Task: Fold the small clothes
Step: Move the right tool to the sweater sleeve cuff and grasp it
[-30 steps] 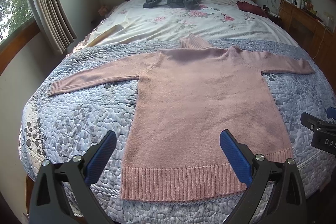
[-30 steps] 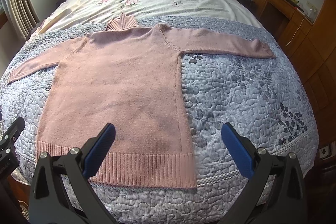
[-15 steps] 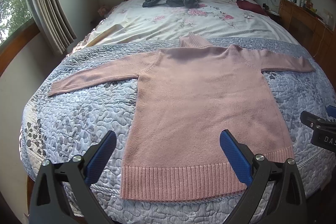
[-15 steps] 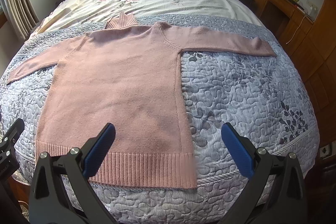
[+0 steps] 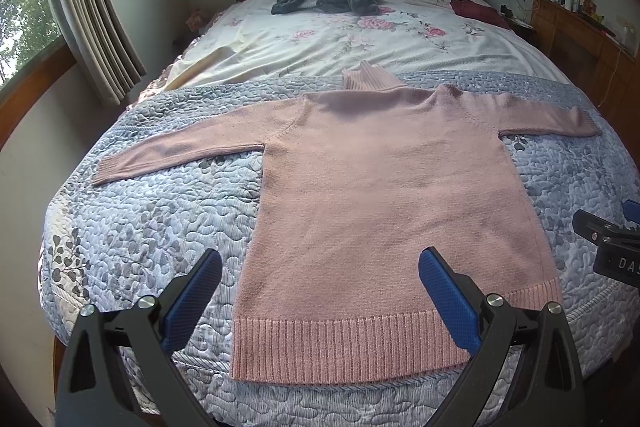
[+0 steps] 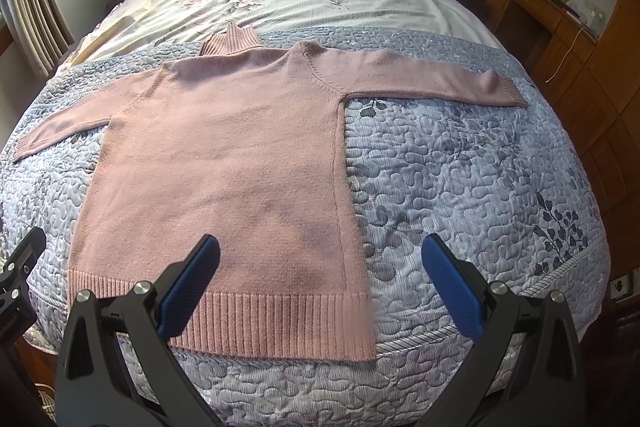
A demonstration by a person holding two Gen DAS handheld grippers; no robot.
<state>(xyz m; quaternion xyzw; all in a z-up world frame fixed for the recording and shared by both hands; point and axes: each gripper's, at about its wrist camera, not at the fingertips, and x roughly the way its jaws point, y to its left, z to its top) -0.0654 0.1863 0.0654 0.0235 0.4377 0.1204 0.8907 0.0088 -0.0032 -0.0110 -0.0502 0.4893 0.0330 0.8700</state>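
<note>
A pink sweater [image 5: 384, 195] lies flat, sleeves spread, on the quilted bedspread [image 5: 160, 219], while left gripper [image 5: 320, 291] and right gripper [image 6: 320, 283] hover above its hem, both spread wide and empty.

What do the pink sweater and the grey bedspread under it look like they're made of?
Pink sweater: soft matte knit, probably wool or acrylic, judging by its ribbed hem and collar. Grey bedspread: quilted woven fabric with slight sheen, stitched in puffy pebble shapes; likely cotton or polyester.

Left tool [image 5: 318, 281]: black angular plastic arms, ribbed blue pads, round silver screw heads.
Right tool [image 6: 320, 269]: same black arms, blue pads, silver screws; white letters "DA" on its side, seen from the left wrist.
</note>
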